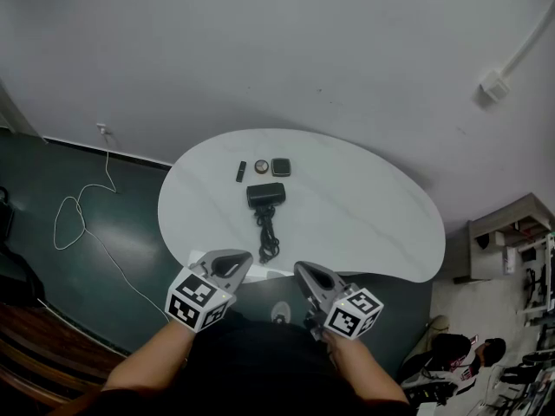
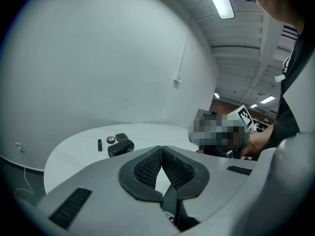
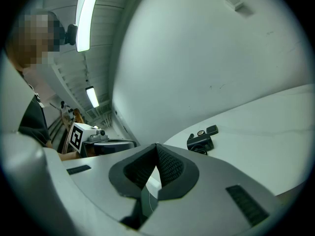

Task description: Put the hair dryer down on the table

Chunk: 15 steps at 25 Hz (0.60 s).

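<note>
The black hair dryer (image 1: 265, 194) lies on the white oval table (image 1: 364, 206), its dark cord (image 1: 267, 234) bunched on the side toward me. The hair dryer (image 2: 121, 147) also shows beyond the left jaws, and the hair dryer (image 3: 200, 142) beyond the right jaws. My left gripper (image 1: 229, 265) hovers at the table's near edge, shut with nothing between its pads (image 2: 147, 167). My right gripper (image 1: 310, 276) sits beside it, also shut and empty. Both are well short of the dryer. In their own views, the left gripper (image 2: 161, 148) and right gripper (image 3: 156, 145) show pads pressed together.
Behind the dryer lie a small black stick (image 1: 241, 171), a round compact (image 1: 261, 165) and a square black case (image 1: 280, 166). A white cable (image 1: 74, 219) trails over the dark floor at left. A shelf unit (image 1: 512, 232) and a seated person (image 1: 460, 354) are at right.
</note>
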{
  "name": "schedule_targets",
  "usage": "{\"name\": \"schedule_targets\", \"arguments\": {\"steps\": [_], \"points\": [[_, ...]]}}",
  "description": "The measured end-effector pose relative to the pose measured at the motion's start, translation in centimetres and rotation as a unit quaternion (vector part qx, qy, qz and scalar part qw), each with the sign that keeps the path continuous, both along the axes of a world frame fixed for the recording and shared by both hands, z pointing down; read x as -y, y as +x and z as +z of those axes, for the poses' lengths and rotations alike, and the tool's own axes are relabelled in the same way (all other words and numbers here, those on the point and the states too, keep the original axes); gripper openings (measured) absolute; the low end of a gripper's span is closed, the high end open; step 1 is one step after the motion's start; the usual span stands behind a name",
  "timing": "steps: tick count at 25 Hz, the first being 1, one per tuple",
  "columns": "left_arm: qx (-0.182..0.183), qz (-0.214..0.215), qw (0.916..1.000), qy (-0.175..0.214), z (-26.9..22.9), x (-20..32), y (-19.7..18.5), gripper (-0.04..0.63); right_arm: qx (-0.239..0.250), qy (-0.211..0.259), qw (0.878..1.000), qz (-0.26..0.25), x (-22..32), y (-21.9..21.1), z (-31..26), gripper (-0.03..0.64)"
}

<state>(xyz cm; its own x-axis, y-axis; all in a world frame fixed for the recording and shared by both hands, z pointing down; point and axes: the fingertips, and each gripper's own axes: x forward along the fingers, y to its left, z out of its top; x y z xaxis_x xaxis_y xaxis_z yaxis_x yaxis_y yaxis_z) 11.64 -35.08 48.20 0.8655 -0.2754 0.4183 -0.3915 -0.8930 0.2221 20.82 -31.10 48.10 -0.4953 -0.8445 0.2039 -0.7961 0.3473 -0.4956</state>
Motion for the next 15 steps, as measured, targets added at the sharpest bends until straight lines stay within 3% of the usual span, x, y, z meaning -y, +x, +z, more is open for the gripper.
{"name": "schedule_targets", "arguments": {"steps": [15], "points": [[-0.004,0.0,1.0,0.005,-0.55,0.14,0.25,0.017,-0.009,-0.001,1.0,0.001,0.0,0.24,-0.17,0.008]]}}
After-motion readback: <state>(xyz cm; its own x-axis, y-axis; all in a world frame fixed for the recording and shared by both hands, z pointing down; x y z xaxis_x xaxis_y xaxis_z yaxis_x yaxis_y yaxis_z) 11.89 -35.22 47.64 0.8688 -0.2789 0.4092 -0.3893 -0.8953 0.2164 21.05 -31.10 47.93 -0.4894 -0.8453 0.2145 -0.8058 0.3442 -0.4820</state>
